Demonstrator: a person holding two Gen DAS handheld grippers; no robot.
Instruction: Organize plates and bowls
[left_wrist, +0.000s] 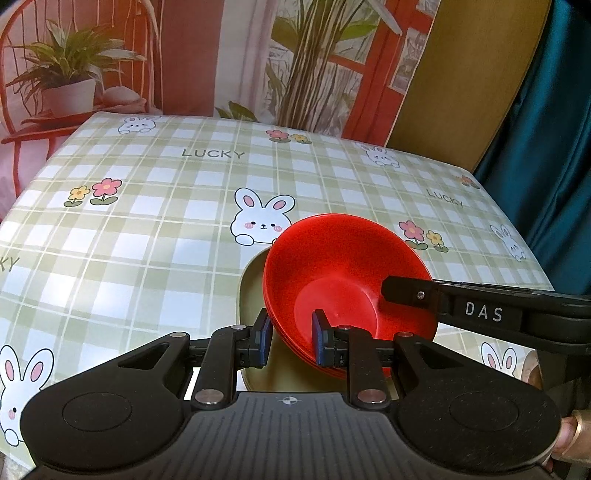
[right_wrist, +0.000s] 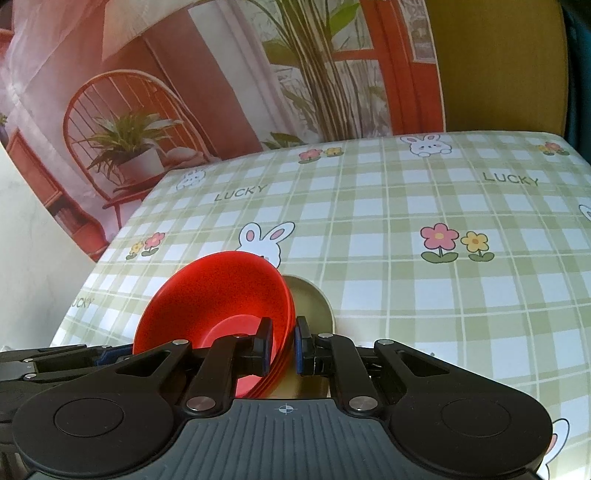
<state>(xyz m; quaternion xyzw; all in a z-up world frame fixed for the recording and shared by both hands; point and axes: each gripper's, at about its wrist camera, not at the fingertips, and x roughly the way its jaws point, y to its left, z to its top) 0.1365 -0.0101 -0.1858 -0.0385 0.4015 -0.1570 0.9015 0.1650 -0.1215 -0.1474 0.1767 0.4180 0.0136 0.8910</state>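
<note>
We clamp the stack of thin red plastic bowls (left_wrist: 343, 273) by opposite rims, left gripper (left_wrist: 291, 338) and right gripper (right_wrist: 282, 345) jaws closed on them; light, stiff, slippery, above an olive plate (left_wrist: 251, 295).

Surface (left_wrist: 147, 229): covered by a glossy green-and-white checked cloth printed with white rabbits, pink and yellow flowers and the word "LUCKY". Lying directly on it: one olive-green round plate (left_wrist: 251, 291), largely hidden beneath stacked red bowls.
</note>
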